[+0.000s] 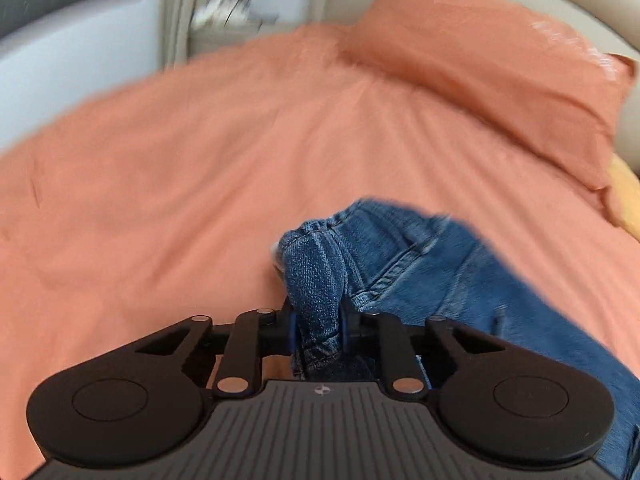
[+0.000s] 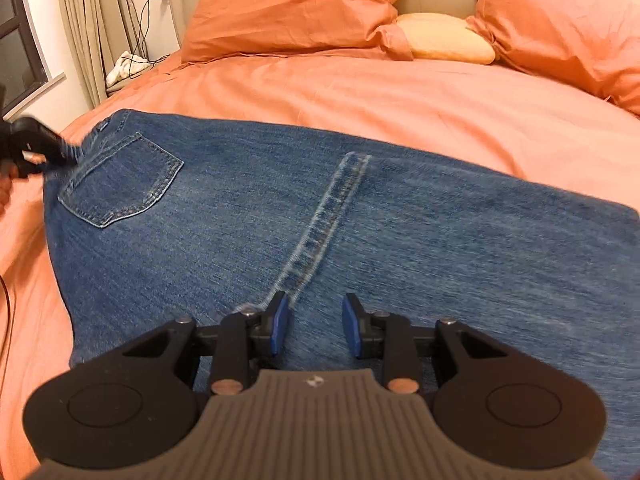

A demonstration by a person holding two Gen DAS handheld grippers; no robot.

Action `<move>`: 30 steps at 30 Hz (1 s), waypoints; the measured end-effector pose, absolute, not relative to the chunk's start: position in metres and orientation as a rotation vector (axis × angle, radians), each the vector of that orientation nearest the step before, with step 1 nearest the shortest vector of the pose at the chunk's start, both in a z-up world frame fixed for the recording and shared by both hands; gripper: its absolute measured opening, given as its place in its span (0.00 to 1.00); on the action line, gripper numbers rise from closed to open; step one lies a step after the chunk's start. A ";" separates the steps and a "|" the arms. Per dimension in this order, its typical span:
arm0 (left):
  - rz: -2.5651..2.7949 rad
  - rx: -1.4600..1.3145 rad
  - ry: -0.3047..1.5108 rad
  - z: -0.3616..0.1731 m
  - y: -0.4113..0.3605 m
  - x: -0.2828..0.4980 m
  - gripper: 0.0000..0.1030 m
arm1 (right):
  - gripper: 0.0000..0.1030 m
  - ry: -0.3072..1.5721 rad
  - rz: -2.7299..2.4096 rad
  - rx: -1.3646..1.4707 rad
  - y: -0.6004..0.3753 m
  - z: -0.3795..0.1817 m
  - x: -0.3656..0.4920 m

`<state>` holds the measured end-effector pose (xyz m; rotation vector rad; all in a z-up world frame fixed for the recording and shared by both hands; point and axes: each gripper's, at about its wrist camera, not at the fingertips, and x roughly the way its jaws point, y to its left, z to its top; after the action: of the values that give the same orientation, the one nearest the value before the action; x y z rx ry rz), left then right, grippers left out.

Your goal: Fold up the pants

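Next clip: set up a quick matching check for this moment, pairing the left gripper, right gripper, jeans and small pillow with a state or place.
Things:
1. left gripper
2. right gripper
3. jeans
4. yellow pillow

States or places:
A. between two orange pillows
B. open above denim
C. spread on the orange bedspread
D. shut on bunched denim

Pairs: 1-D, 2-B, 3-C, 4-A

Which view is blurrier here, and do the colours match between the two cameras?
Left wrist view: heavy motion blur smears the bedspread and pillow; only the jeans pinched in the left gripper stay sharp, tones paler pink. Right wrist view: mostly sharp, warmer orange, slight blur at frame edges, fisheye bending the bed.
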<state>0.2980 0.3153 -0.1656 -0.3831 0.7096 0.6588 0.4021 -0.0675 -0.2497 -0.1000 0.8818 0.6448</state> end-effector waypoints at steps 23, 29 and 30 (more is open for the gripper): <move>0.060 0.442 0.496 -0.123 -0.112 0.307 0.16 | 0.47 0.937 0.460 0.239 -0.221 -0.199 0.391; -0.075 0.506 0.667 -0.201 -0.151 0.304 0.17 | 0.48 0.955 0.384 0.231 -0.253 -0.207 0.386; -0.098 0.507 0.694 -0.208 -0.153 0.302 0.18 | 0.50 0.955 0.372 0.241 -0.259 -0.209 0.387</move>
<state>0.3016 -0.1527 -0.2076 0.5072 0.6941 -0.0985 0.3874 -0.2586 -0.2086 0.2409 0.9550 0.3717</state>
